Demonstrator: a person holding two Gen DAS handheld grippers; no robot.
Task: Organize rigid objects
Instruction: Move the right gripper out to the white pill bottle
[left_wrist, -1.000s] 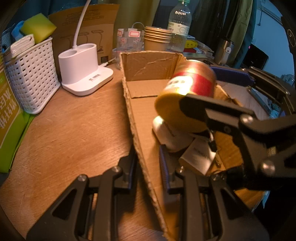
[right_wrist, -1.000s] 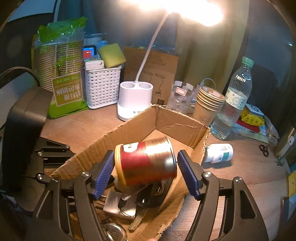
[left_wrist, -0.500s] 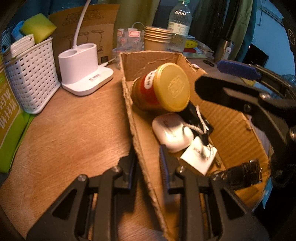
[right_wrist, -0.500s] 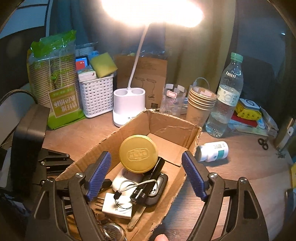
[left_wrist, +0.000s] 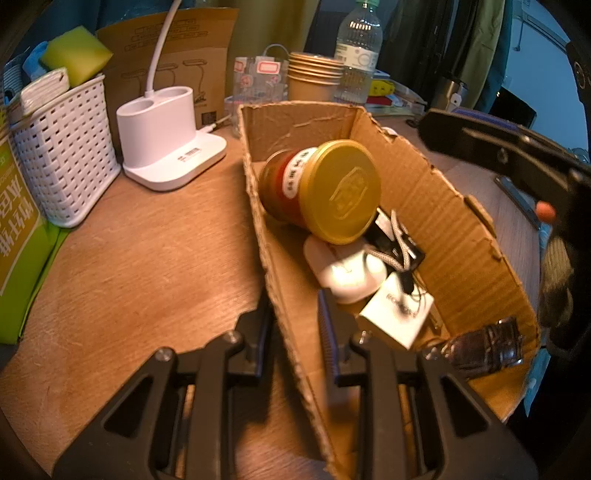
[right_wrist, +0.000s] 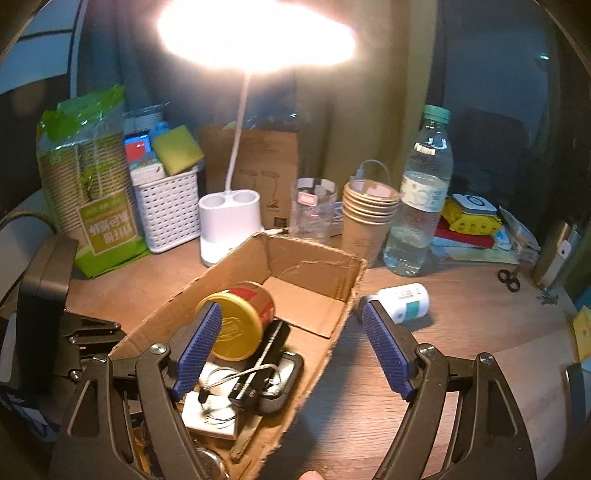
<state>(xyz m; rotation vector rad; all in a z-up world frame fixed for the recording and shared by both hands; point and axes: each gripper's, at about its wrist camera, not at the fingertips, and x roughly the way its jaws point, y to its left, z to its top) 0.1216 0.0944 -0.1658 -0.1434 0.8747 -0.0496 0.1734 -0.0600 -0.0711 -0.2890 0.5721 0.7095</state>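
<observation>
A tin can (left_wrist: 321, 192) with a gold lid and red label lies on its side in the open cardboard box (left_wrist: 436, 192), resting on a white rounded case (left_wrist: 351, 273), a white charger (left_wrist: 397, 312) and a black corded item. My left gripper (left_wrist: 295, 325) is shut on the box's near left wall. In the right wrist view my right gripper (right_wrist: 291, 310) hovers open above the box (right_wrist: 314, 258), nothing between its blue pads; the can (right_wrist: 236, 325) sits just behind the left pad. A white pill bottle (right_wrist: 402, 302) lies on the table right of the box.
Behind the box stand a white lamp base (right_wrist: 229, 221), a white basket (right_wrist: 166, 210), stacked paper cups (right_wrist: 369, 218) and a water bottle (right_wrist: 421, 199). A green package (right_wrist: 92, 206) is at the left, small scissors (right_wrist: 509, 278) at the right. A brown strap (left_wrist: 487, 347) lies in the box's near corner.
My right gripper let go of the can, which dropped into the box and settled on its side. The gripper then drew up and back with its jaws wider. The left gripper kept still.
</observation>
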